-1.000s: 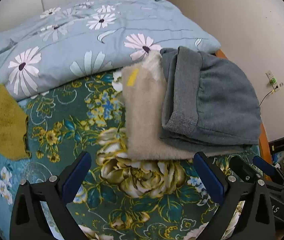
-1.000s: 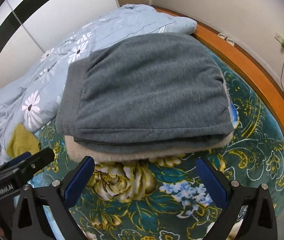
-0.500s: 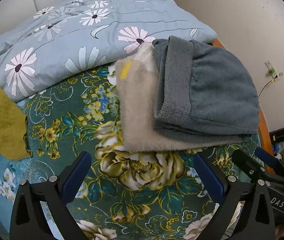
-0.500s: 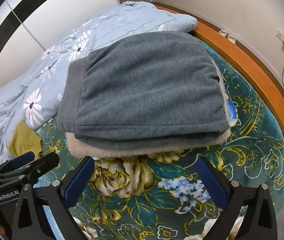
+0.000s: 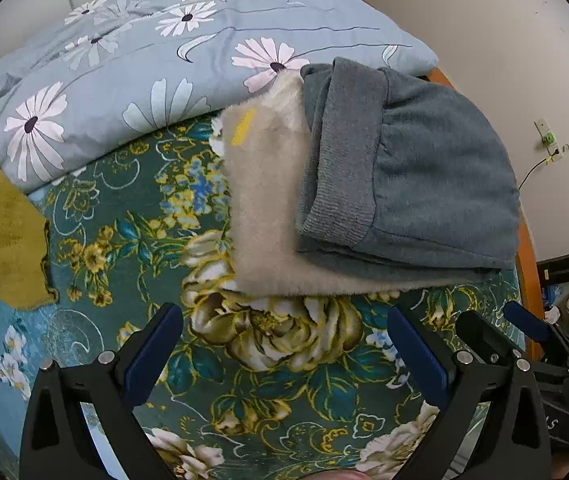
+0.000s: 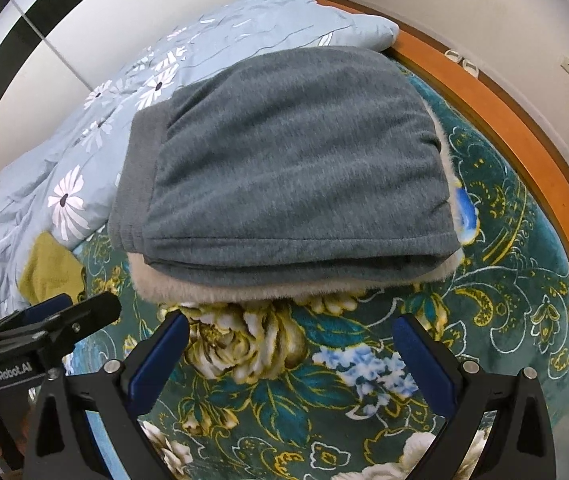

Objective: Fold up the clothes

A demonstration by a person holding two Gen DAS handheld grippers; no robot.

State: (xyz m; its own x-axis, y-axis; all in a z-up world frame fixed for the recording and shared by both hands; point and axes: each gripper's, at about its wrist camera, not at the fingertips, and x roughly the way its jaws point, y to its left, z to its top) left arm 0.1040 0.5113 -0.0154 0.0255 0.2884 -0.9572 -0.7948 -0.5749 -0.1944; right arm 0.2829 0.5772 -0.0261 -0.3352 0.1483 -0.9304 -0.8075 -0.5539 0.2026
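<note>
On the bed's green flowered blanket (image 5: 132, 216), just beside a pale blue daisy quilt (image 5: 132, 60), a folded grey knit garment (image 6: 292, 168) with a ribbed band lies atop a folded fluffy beige one (image 5: 264, 216), while the left gripper (image 5: 284, 346) and right gripper (image 6: 290, 354) hover spread and empty.

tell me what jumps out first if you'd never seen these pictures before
The folded grey-blue garment catches the eye first, stacked on a fluffy beige garment in the middle of the green floral bedspread. Behind the stack lies a pale blue daisy-print duvet, and a mustard-yellow knit piece sits apart at the left edge of the bed. Both the left gripper and right gripper hover in front of the stack, jaws wide apart and holding nothing.
</note>
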